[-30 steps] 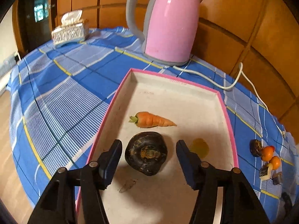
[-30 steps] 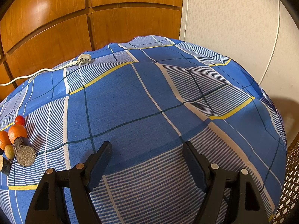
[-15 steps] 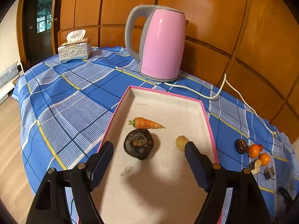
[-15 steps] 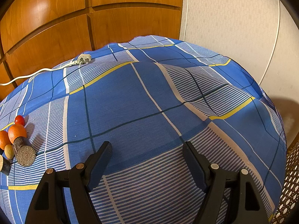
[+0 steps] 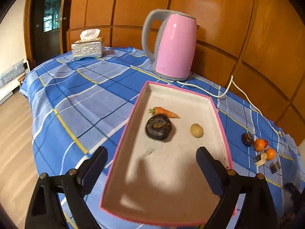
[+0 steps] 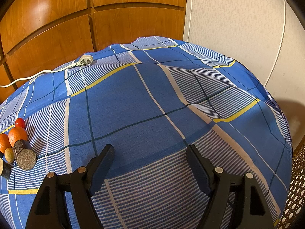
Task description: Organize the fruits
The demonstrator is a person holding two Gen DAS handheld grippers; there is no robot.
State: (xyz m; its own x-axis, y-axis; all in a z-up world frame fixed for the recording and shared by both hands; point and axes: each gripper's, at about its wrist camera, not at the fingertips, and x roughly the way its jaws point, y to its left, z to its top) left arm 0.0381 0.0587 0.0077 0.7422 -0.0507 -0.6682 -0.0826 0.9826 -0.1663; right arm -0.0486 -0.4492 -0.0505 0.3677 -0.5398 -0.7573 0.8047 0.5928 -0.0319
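Fruits and vegetables are split between two places. In the left wrist view, a shallow pink-rimmed cardboard tray (image 5: 219, 112) holds a small orange carrot (image 5: 165, 112), a dark round flattened fruit (image 5: 158, 126) touching it, and a pale yellow oval piece (image 5: 197, 130) to the right. The left gripper (image 5: 151, 164) has just spread its jaws wide and pulled back from the dark fruit, so nothing sits between them: that piece counts as delivered. Further right on the blue checked tablecloth (image 5: 85, 95) waits a cluster of oranges (image 5: 260, 145) and dark pieces. A pink electric kettle (image 5: 175, 45) stands beyond the tray.

In the right wrist view, the right gripper (image 6: 150, 160) hangs parted and empty over bare cloth, with the oranges (image 6: 17, 135) and a cut brown log-like piece (image 6: 24, 154) at far left, probably next to be moved.
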